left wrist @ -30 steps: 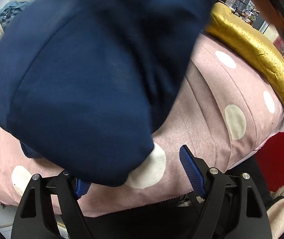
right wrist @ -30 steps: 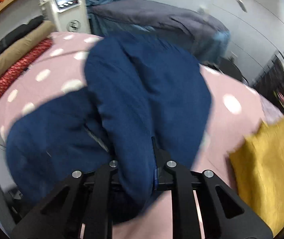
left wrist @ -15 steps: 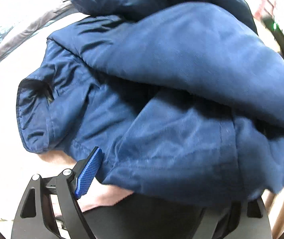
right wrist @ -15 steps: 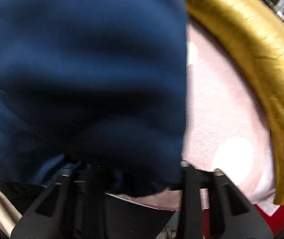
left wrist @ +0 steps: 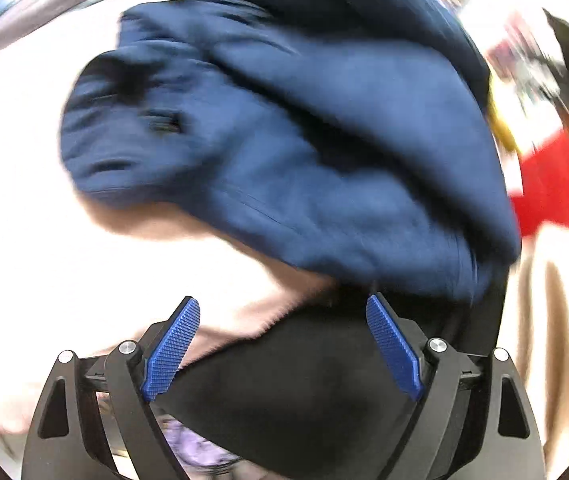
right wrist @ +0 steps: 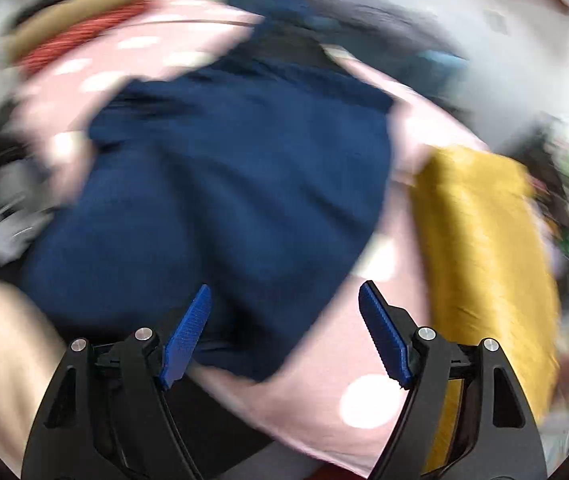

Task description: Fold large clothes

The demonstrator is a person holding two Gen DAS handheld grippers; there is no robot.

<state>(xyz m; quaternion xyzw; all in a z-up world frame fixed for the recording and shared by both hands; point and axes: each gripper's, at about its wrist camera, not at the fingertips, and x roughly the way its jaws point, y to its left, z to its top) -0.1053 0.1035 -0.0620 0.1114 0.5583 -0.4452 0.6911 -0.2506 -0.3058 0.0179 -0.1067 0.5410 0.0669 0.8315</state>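
Note:
A dark navy garment [right wrist: 236, 184] lies bunched on a pink sheet with white dots [right wrist: 324, 368]. Both views are motion-blurred. My right gripper [right wrist: 284, 320] is open and empty, just short of the garment's near edge. In the left wrist view the same navy garment [left wrist: 304, 152] fills the upper middle. My left gripper [left wrist: 282, 328] is open and empty, below the garment's lower edge and apart from it.
A folded mustard-yellow cloth [right wrist: 480, 256] lies on the sheet to the right of the garment. Tan and red folded fabrics [right wrist: 80, 28] sit at the sheet's far left. A red surface [left wrist: 556, 188] and dark clothing [left wrist: 324, 392] show in the left wrist view.
My right gripper has let go of the navy garment and now stands open. The garment has dropped onto the sheet. Both grippers have pulled back from it.

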